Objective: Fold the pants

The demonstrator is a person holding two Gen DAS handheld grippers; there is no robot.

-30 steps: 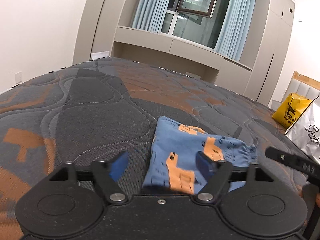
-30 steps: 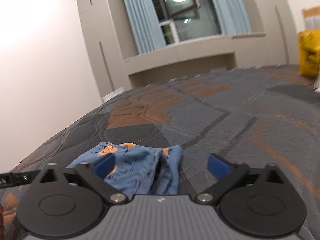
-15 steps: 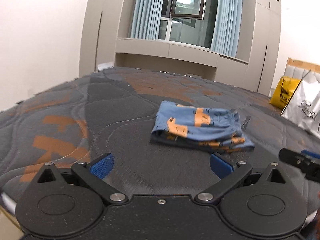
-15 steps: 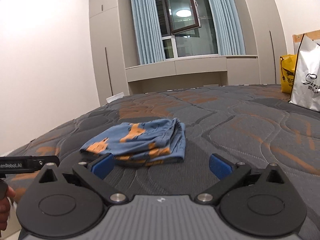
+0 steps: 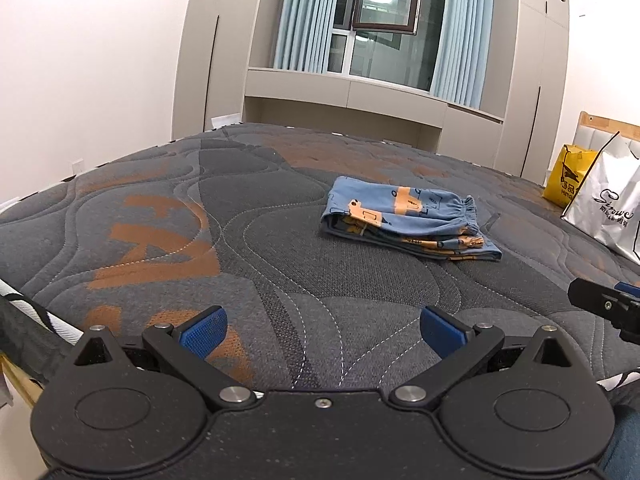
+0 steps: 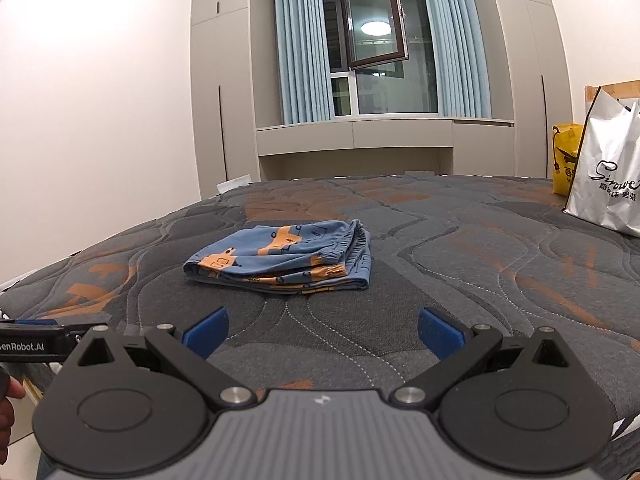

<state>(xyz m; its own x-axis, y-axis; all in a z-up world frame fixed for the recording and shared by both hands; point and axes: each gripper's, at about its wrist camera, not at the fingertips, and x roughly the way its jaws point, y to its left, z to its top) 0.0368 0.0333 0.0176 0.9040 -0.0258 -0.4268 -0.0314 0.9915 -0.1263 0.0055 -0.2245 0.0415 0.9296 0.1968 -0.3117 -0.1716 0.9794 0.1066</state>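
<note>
Blue-orange pants point(image 5: 404, 218) noted folded in compact stack, mid mattress point(image 5: 240, 240), well apart from both tools. Left gripper point(image 5: 320, 330) jaws just opened, spread, nothing between. Right gripper point(image 6: 322, 330) jaws spread, empty. Folding judged complete; retreat step in hand. No further grasp judged required.

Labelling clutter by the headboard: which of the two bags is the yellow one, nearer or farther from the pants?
The farther one. The yellow bag stands behind the white bag, which has black lettering and partly hides it; the white bag sits closer to the folded pants.
</note>
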